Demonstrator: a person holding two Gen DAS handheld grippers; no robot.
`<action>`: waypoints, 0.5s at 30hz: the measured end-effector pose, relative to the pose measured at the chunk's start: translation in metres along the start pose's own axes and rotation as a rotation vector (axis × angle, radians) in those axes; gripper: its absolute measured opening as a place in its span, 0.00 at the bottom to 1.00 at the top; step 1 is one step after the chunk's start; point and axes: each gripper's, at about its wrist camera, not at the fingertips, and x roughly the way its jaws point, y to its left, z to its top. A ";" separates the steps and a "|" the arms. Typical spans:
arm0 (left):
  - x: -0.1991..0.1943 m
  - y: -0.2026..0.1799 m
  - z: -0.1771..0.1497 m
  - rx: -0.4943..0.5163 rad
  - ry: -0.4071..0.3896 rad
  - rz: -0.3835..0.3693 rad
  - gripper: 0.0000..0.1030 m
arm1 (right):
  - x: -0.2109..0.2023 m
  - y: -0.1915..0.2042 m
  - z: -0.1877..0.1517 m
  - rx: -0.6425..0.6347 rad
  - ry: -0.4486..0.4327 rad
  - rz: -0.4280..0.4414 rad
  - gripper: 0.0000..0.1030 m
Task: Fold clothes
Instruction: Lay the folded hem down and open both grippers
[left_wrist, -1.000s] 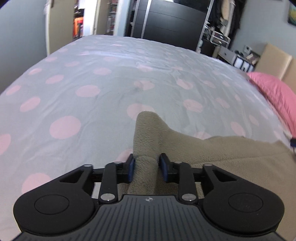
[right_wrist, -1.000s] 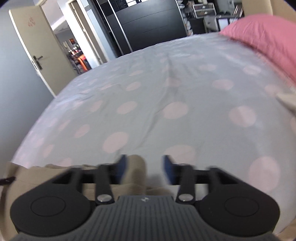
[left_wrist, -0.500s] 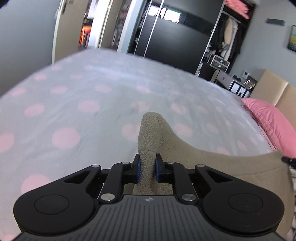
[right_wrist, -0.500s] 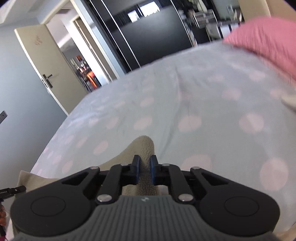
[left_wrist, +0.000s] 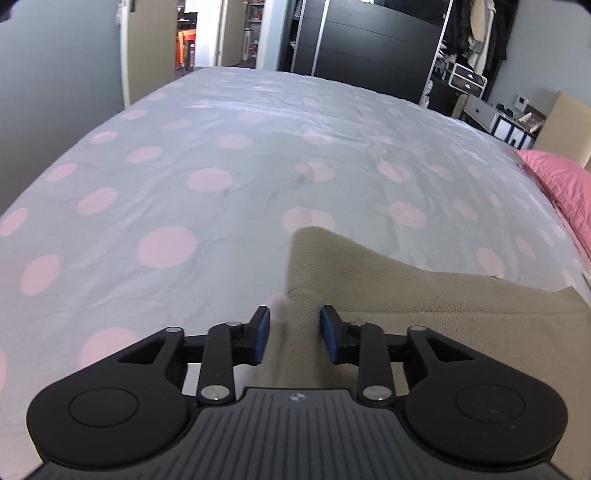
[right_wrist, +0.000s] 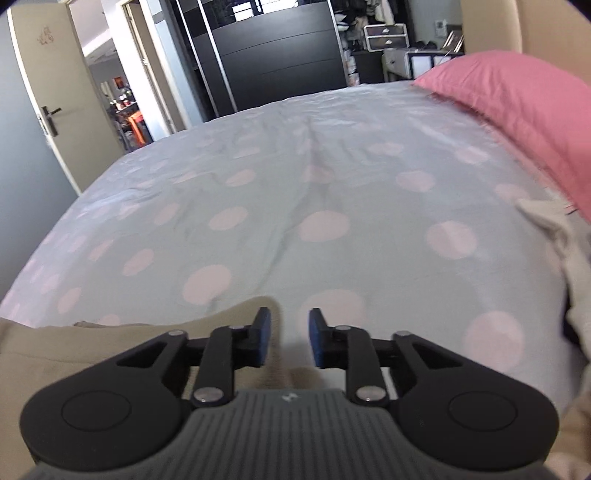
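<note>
the bed (left_wrist: 207, 155) with its dotted cover fills both views, a pink pillow (right_wrist: 524, 110) at 2 o'clock. the beige fleece garment (left_wrist: 424, 306) lies on the near edge, its long axis running side to side between the two grippers. in the left gripper (left_wrist: 294, 334) a raised corner stands between parted jaws, unclamped. the right gripper (right_wrist: 290, 338) is also apart, the fleece edge at its 9 o'clock and under it.
</note>
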 end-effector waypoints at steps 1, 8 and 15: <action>-0.009 0.004 -0.002 -0.010 -0.005 -0.003 0.35 | -0.009 -0.005 0.000 0.008 -0.001 0.006 0.33; -0.074 0.014 -0.046 0.012 0.019 -0.070 0.52 | -0.078 -0.021 -0.038 -0.010 0.064 0.087 0.47; -0.102 0.019 -0.099 0.044 0.146 -0.082 0.57 | -0.133 -0.042 -0.099 0.021 0.160 0.105 0.58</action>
